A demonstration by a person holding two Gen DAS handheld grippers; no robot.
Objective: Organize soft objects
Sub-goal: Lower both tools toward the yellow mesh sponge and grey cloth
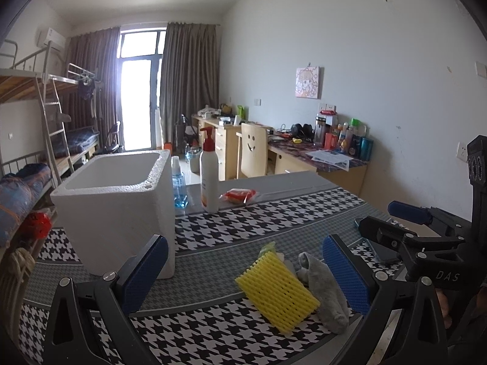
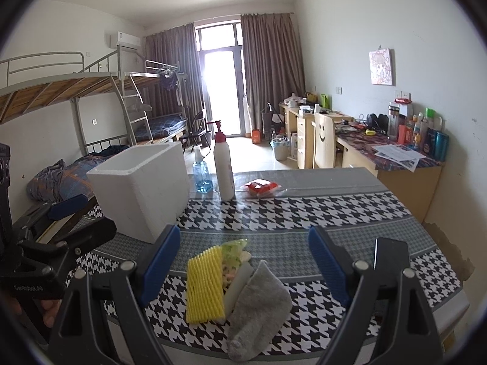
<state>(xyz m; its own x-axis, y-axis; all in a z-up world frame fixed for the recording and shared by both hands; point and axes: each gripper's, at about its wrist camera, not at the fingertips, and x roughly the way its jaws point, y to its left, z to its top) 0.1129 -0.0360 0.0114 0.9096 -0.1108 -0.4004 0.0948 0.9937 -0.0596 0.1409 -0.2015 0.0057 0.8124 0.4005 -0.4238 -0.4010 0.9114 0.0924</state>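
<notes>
The white box (image 1: 121,213) looks like expanded foam, grainy and matt with a pebbly rim, and the yellow sleeve (image 2: 205,286) is that soft foam netting with an open ribbed mesh. The sock (image 2: 258,313) next to it is fuzzy grey knit cloth, and the tablecloth (image 2: 319,213) under everything is a smooth, slightly shiny houndstooth-print sheet, probably vinyl. Gripper pads (image 1: 347,276) are blue with a fine ridged rubbery texture on matt black plastic arms with bright metal screws, the pump bottle (image 2: 224,167) is smooth white plastic, and the spray bottle (image 2: 202,173) is clear and glossy.
</notes>
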